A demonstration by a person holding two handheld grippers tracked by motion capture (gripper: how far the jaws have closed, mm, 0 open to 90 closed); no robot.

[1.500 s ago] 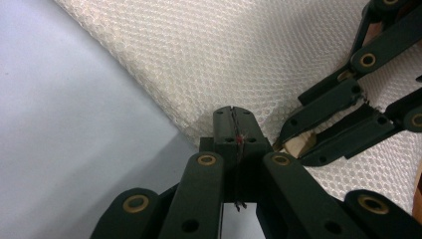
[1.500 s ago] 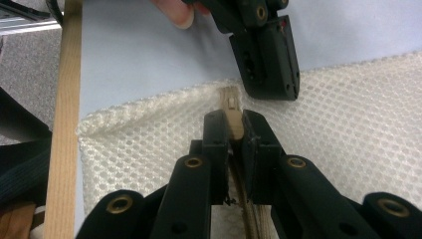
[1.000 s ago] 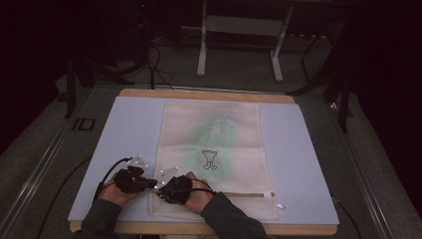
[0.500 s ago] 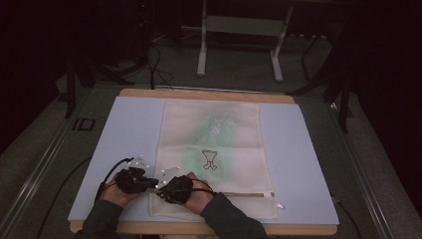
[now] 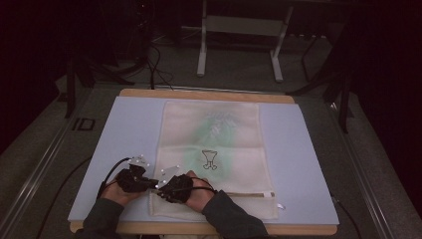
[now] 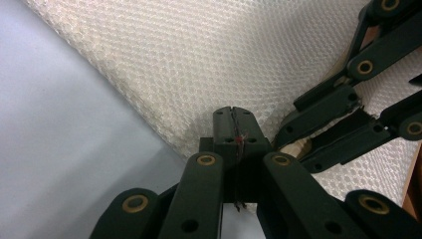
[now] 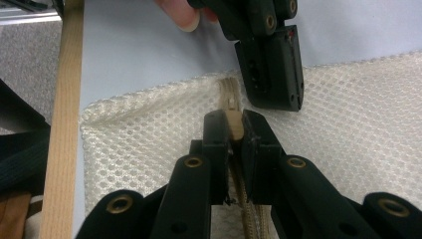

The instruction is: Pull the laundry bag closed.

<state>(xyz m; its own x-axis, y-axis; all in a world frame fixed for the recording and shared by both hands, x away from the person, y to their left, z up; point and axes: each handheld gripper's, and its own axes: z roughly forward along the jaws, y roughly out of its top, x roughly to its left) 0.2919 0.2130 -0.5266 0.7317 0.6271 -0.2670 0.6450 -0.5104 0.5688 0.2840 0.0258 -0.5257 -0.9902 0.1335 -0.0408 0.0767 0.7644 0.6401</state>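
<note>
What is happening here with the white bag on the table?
A person works on a white mesh laundry bag lying flat on the table. The right claw is shut on the beige zipper pull near the bag's corner. The left claw is shut on the mesh edge right beside it.

Overhead forward-down view; two close finger-mounted views

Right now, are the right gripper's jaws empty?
No, in the right gripper view the right gripper pinches the beige zipper pull of the mesh bag.
</note>
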